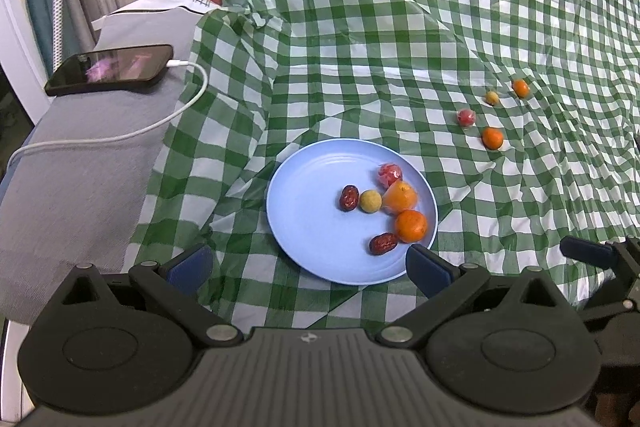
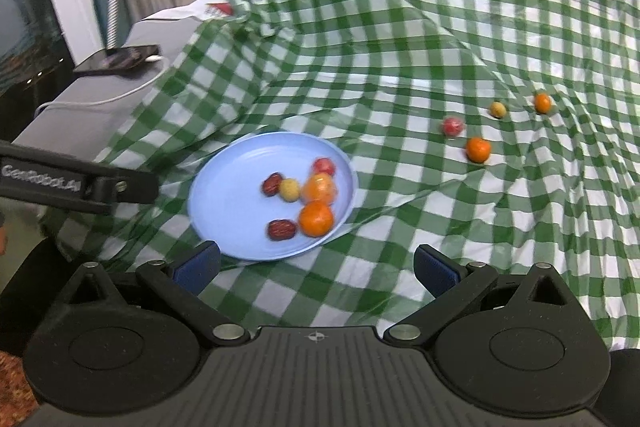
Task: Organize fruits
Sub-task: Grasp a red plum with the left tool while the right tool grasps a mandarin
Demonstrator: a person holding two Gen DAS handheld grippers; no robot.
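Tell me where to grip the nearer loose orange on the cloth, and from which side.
Grip the nearer orange across its widest middle, coming from above with the right gripper, which is open and empty. It is round, so any axis fits; set the fingers front and back, because the red wrapped fruit lies close on its far-left side. The wrinkled tablecloth may let it roll.

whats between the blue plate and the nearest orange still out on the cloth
Nothing: only bare green checked tablecloth lies between the blue plate and that orange, clearest in the left wrist view. The red fruit sits just beyond the orange.

Black hand-held gripper w/ blue pads
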